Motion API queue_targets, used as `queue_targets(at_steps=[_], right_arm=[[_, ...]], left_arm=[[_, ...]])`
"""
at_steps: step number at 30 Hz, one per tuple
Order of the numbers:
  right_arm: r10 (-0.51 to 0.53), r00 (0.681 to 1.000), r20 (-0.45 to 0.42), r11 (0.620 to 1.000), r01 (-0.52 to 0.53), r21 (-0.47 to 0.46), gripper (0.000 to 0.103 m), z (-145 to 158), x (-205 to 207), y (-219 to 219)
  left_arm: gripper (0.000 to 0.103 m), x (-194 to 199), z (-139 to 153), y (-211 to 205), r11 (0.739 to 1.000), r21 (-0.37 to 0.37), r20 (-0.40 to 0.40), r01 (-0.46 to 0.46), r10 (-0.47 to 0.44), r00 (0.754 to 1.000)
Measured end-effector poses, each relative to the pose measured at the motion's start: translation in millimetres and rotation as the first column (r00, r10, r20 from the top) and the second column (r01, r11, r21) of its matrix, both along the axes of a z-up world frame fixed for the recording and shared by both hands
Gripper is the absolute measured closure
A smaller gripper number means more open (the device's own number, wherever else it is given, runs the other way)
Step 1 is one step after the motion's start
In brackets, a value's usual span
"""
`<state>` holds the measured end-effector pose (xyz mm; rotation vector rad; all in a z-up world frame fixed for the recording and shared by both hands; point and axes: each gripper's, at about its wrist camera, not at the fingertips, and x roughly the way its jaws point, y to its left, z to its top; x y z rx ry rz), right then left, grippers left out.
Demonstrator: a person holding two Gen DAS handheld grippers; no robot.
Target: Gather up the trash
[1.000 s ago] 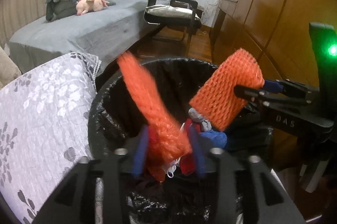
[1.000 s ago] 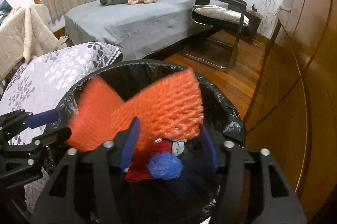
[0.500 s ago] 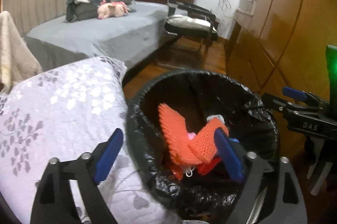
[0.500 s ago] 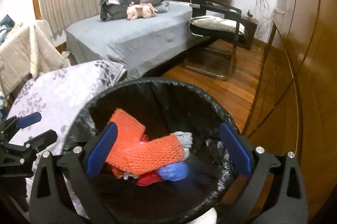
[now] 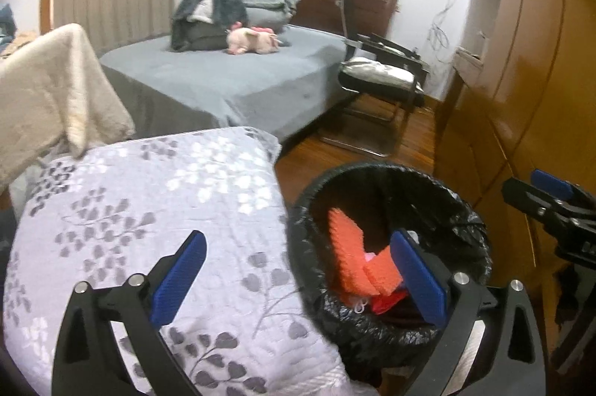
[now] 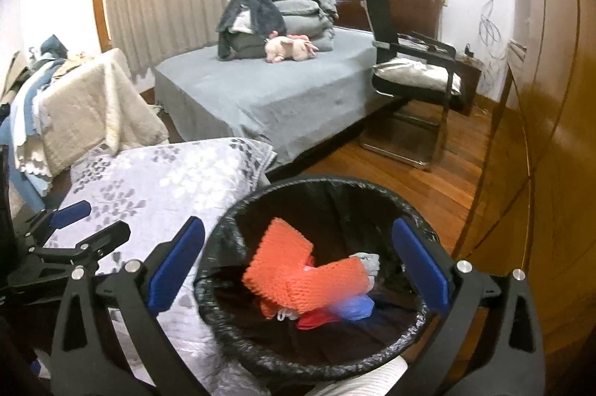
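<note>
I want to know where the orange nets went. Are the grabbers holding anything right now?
Nothing is held. The left gripper and right gripper are both open, and the orange foam nets lie inside the trash bin.

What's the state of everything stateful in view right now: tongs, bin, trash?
left tongs: opening, nothing between them
right tongs: open, empty
trash bin: lined with a black bag, uncovered, partly filled
orange foam nets: lying loose in the bin
blue wad: in the bin, beside the nets
chair: unoccupied, cushion on the seat
</note>
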<state>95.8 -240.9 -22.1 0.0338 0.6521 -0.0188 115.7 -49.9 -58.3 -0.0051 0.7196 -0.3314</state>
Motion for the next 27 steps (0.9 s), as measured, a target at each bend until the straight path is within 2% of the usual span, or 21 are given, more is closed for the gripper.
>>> queue_targets(at_steps=[8,17,27], right_arm=[[0.043,0.998,0.042,0.999,-0.042,-0.013,0.005,28.2,-22.6,20.9],[0.062,0.995,0.072,0.998,-0.06,-0.033,0.005,42.2,-40.5,31.2],[0.07,0.994,0.085,0.997,-0.067,-0.048,0.005,44.6,-48.4,37.4]], left_arm=[[0.006,-26.1,30.5,13.8,0.999,0.023,0.054,-0.044,0.043,0.998],[0.006,-51.8,57.7,24.4,0.997,0.029,0.103,-0.071,0.068,0.992],[0.006,-66.4,66.6,28.3,0.996,0.031,0.125,-0.08,0.076,0.989]])
